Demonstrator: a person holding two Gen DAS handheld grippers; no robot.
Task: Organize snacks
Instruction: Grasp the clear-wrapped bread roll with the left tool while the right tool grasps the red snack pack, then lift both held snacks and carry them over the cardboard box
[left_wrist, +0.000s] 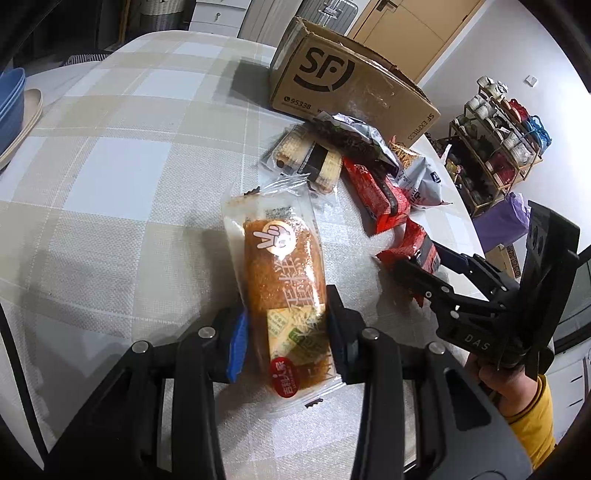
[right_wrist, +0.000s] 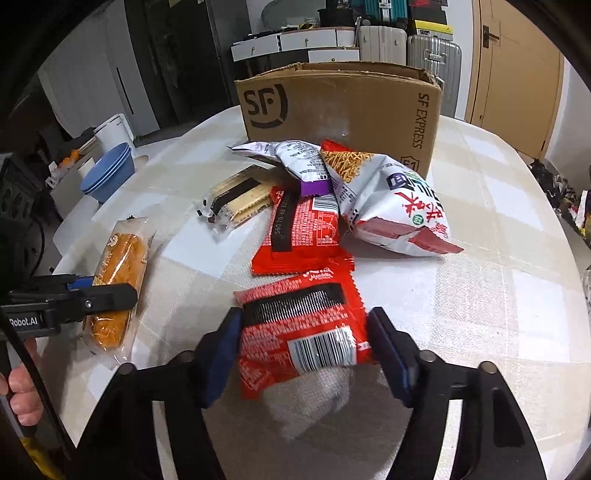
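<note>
Two grippers: left gripper (left_wrist: 286, 332) clamps bread packet (left_wrist: 282, 273); right gripper (right_wrist: 304, 341) seemingly touching red packet (right_wrist: 303, 328), half-open.

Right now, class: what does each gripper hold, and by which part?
Left gripper: the bread packet, gripped across its near end. Right gripper: its fingers straddle the near red packet at its barcode end; a firm hold cannot be told.

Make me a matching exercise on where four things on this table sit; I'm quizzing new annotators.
1 bread packet
2 nearest red packet
3 cardboard box
4 blue bowls

a far side of the table, behind the snack pile
b clamped in the left gripper
c stacked at the table's left edge
d between the right gripper fingers

1-b, 2-d, 3-a, 4-c
</note>
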